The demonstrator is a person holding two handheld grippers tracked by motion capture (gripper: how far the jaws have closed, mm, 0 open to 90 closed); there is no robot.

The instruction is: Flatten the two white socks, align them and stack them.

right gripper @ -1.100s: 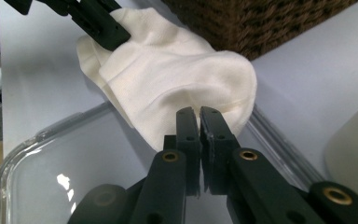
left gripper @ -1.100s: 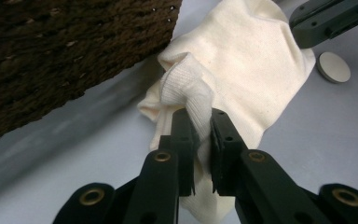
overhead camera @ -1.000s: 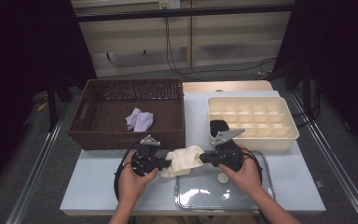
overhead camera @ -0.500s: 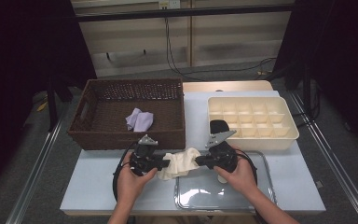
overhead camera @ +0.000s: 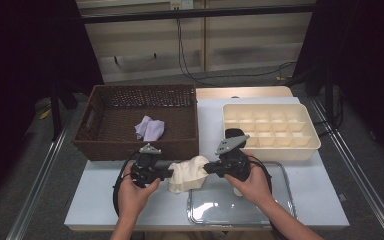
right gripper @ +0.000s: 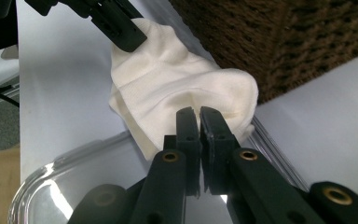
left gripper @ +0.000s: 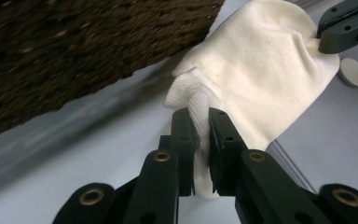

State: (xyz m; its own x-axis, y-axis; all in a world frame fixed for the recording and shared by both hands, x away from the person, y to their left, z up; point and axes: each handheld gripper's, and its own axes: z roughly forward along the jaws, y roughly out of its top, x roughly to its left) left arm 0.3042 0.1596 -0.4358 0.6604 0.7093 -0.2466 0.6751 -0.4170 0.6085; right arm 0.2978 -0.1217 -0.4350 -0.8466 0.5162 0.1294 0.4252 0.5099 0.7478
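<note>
Both claws are clamped on the cream sock [overhead camera: 188, 173]: left claw [overhead camera: 169, 173], having just re-closed, pinches the cuff, right claw [overhead camera: 206, 168] the other end, above the surface [overhead camera: 105, 195].

The left hand-held gripper [overhead camera: 168, 173] and the right hand-held gripper [overhead camera: 206, 167] face each other, jaws level. Both pinch the cream sock [overhead camera: 188, 173]; the left jaws have just been closing.

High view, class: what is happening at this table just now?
A person holds a cream sock between two grippers above the table. The left gripper pinches the ribbed cuff, its fingers having just closed again; the right gripper is shut on the other end. Behind stand a wicker basket with a purple cloth and a compartment tray.
</note>
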